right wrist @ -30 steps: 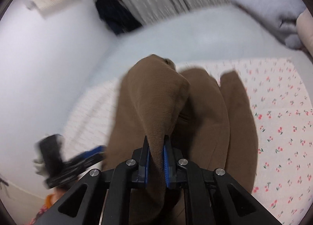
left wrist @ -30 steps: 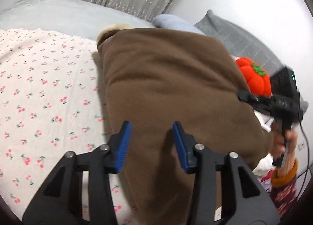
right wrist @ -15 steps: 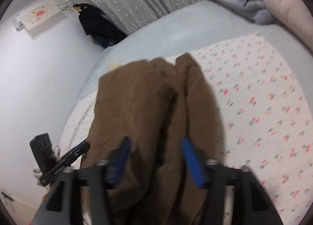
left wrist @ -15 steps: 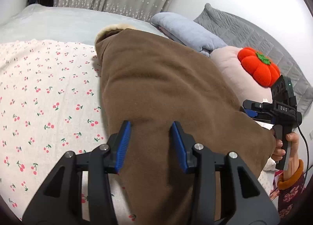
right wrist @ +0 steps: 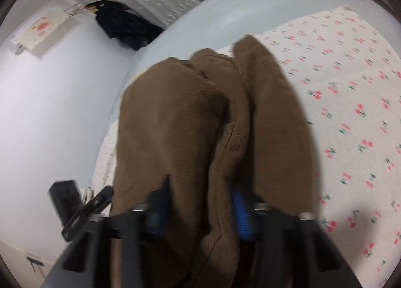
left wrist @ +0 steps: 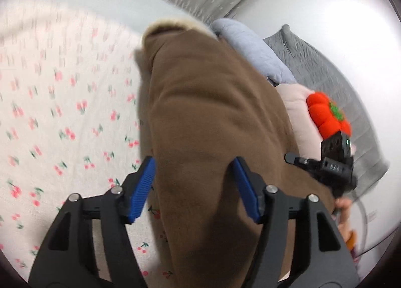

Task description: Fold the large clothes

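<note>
Item: large brown garment (left wrist: 215, 137), thick fleece-like cloth with a pale furry collar (left wrist: 173, 24) at its far end. Location: lying lengthwise on the cherry-print sheet (left wrist: 62, 112) of a bed, bunched into long soft ridges.

Left gripper (left wrist: 194, 187): jaws have just been opening and now stand wide, the near end of the garment lying between the blue pads, which look clear of the cloth.

Right gripper (right wrist: 200, 207): jaws have just been closing and stand narrower, a fold of brown cloth between them; blur hides whether the pads press it.

Handling, as judged: soft, limp, fairly heavy for cloth, not fragile. It likely sags and drags when lifted. Best hold: a doubled edge or hem corner at the near end, one grip per side, well apart.

Beyond, right: orange pumpkin cushion (left wrist: 325, 115), grey quilt (left wrist: 325, 67).
</note>
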A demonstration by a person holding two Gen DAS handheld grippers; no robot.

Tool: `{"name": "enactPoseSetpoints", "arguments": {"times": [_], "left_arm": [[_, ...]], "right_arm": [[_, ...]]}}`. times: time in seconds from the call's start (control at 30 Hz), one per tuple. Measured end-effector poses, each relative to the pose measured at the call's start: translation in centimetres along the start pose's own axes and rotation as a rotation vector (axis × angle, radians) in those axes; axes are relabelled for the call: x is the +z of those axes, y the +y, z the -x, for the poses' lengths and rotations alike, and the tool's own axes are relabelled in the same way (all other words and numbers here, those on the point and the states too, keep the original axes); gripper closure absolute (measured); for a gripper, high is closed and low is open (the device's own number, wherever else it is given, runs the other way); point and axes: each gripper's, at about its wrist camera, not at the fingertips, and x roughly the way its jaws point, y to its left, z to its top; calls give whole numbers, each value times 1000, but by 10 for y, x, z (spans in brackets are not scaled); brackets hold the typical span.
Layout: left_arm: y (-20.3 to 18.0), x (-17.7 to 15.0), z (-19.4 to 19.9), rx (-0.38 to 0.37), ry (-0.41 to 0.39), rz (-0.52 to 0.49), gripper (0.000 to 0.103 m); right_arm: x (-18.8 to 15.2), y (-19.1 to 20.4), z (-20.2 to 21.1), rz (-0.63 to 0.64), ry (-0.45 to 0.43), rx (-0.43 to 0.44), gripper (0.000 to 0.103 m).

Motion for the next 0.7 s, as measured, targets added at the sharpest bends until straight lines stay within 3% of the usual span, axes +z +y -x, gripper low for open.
{"name": "enactPoseSetpoints", "arguments": {"times": [0.13, 0.27, 0.3, 0.33, 0.37, 0.47, 0.57, 0.7], "left_arm": [[12, 3, -3, -77, 8, 96, 47], [-25, 2, 6, -47, -45, -9, 55], [-37, 2, 7, -67, -55, -37, 59], [-52, 1, 7, -124, -61, -72, 72], [-71, 0, 5, -171, -52, -114, 73], [-137, -12, -21, -125, -15, -318, 73], [-158, -28, -57, -48, 75, -381, 73], [-158, -52, -99, 10, 177, -415, 73]], "right_arm": [[8, 38, 15, 62, -67, 12, 83], [13, 75, 56, 152, -154, 83, 85], [12, 78, 68, 167, -171, 112, 85], [12, 77, 76, 175, -180, 128, 85], [11, 74, 82, 183, -186, 138, 85], [7, 43, 82, 129, -197, 122, 85], [-3, -12, 64, -17, -184, 139, 85], [-37, -94, 23, -215, -143, 159, 83]]}}
